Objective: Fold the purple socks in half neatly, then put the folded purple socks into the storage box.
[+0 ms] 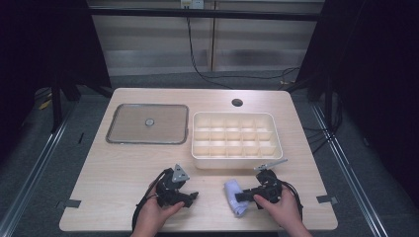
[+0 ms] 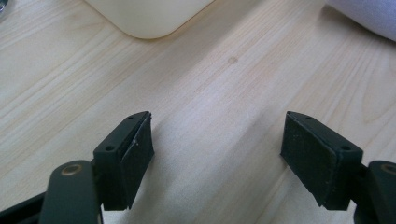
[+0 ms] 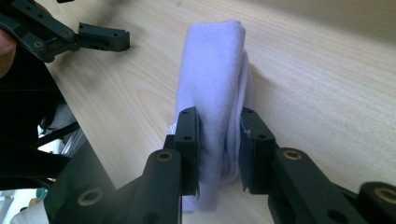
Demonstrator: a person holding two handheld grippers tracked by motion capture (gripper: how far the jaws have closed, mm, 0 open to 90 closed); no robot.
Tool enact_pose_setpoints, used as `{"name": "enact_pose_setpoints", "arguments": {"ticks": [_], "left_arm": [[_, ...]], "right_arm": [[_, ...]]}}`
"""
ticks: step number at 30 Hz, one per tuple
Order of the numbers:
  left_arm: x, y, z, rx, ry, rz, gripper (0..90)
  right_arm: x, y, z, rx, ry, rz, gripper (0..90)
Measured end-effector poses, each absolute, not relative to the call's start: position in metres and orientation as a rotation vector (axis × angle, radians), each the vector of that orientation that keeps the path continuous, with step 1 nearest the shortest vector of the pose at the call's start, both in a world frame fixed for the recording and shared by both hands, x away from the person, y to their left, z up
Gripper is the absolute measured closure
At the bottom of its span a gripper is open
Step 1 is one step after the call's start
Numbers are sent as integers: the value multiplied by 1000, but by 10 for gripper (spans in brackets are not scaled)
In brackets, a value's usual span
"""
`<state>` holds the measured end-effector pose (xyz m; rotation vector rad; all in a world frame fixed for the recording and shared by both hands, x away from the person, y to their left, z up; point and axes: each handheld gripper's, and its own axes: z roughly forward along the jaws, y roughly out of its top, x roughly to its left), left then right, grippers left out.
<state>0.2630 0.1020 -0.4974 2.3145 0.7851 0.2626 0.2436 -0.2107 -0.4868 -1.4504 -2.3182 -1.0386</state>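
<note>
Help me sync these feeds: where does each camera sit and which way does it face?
High view: above the person's side, looking forward and down on the table, tray, lid; both hands show.
Left gripper view: on the left gripper, facing bare table; open jaws show.
Right gripper view: on the right gripper, its jaws pinching the cloth.
Shared: the cloth shows in all three.

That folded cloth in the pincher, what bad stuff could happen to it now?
The right gripper pinches the pale lilac folded cloth near one end, so the free end may sag or unfold when lifted. The compartments of the cream divided tray look small beside it, so it might catch on a divider. The left gripper stands open over bare table, apart from the cloth, giving no support.
</note>
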Motion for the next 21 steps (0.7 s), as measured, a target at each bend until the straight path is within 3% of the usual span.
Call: {"name": "enact_pose_setpoints", "arguments": {"ticks": [21], "left_arm": [[259, 105, -501, 2277, 762, 290, 220]], "right_arm": [[256, -222, -454, -1445, -2381, -1017, 720]]}}
